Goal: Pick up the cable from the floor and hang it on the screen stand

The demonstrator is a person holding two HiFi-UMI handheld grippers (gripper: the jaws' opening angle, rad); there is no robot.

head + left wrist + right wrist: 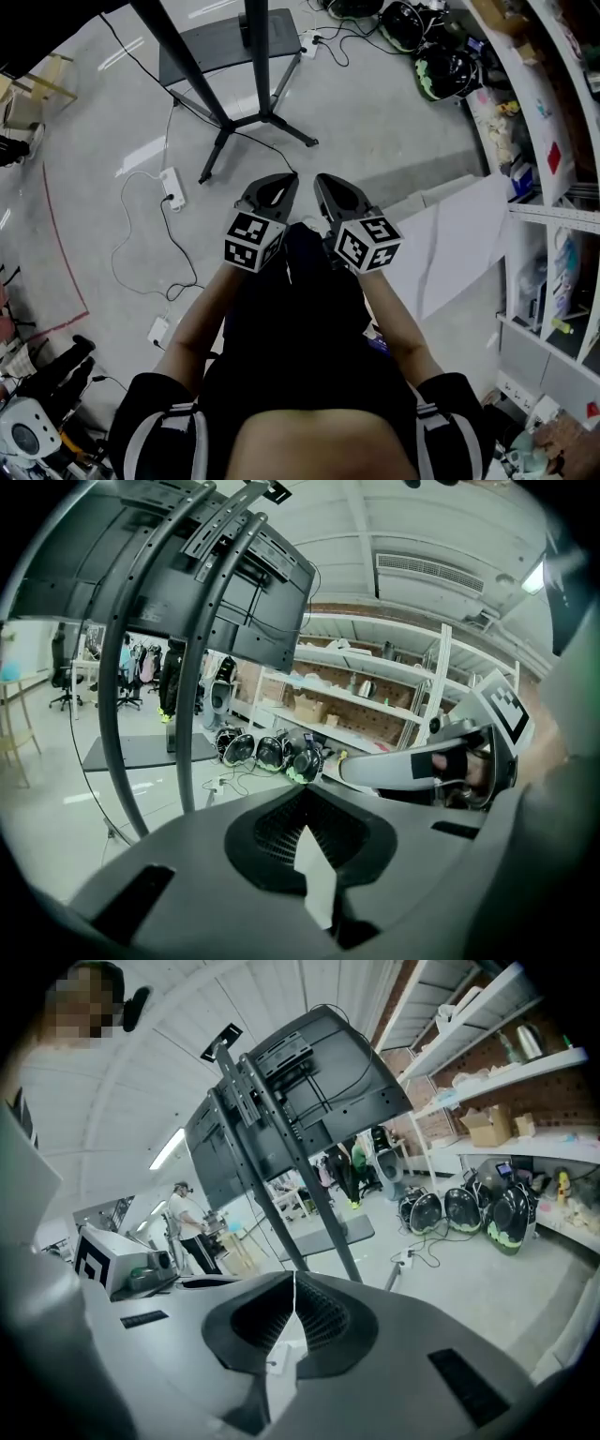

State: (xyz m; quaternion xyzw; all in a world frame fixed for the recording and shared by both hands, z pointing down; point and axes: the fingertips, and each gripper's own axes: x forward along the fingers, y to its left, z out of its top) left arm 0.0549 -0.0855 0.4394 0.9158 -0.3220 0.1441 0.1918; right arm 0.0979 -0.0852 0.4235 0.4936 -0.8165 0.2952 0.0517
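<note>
Nothing is done yet, as I judge it: my left tongs (281, 183) and right tongs (328, 183) are both closed on nothing, side by side. The white cable with its socket strip (172, 187) lies on the floor, near the legs of the screen stand (265, 111). Lifting and hanging are left. I count two tongs, one stand, and at least three white socket strips

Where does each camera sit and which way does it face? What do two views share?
Head view: on the head, facing steeply down at the floor; forearms, left gripper, right gripper show.
Left gripper view: on that gripper, facing along its shut jaws toward the stand; the right gripper shows.
Right gripper view: likewise, toward the stand; the left gripper's cube shows.
Shared: the stand, in all three.
</note>
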